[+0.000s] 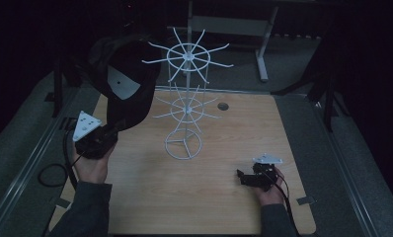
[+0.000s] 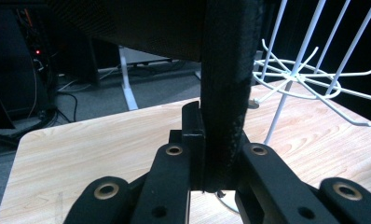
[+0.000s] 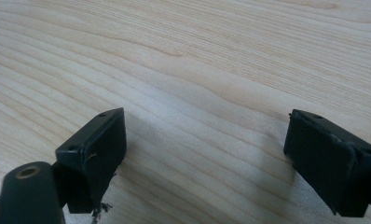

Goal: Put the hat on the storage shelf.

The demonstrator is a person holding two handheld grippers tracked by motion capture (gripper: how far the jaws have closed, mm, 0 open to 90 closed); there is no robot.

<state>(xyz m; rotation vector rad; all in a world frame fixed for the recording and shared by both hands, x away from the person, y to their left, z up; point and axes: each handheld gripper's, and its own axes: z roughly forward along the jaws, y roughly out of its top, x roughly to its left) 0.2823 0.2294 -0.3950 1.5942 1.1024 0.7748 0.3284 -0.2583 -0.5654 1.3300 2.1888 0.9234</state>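
Darkness surrounds the pale wooden worktop [image 1: 209, 197] in the high view, where the left claw [image 1: 110, 132] lifts a black cap [image 1: 128, 79] beside a white wire rack [image 1: 187, 106], and the right claw [image 1: 241, 177] rests low, well apart. Left gripper view: jaws clamp the cap's brim [image 2: 225, 93], rack [image 2: 309, 79] just beyond. Right gripper view: jaws spread wide over bare wood [image 3: 197, 70].

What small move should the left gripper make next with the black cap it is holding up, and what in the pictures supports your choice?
Probably carry the black cap a little rightward toward the top-tier prongs of the white wire rack. The left gripper is clamped on the cap's edge, holding it raised just left of the rack, near its upper prongs. The right gripper rests open near the table, empty.
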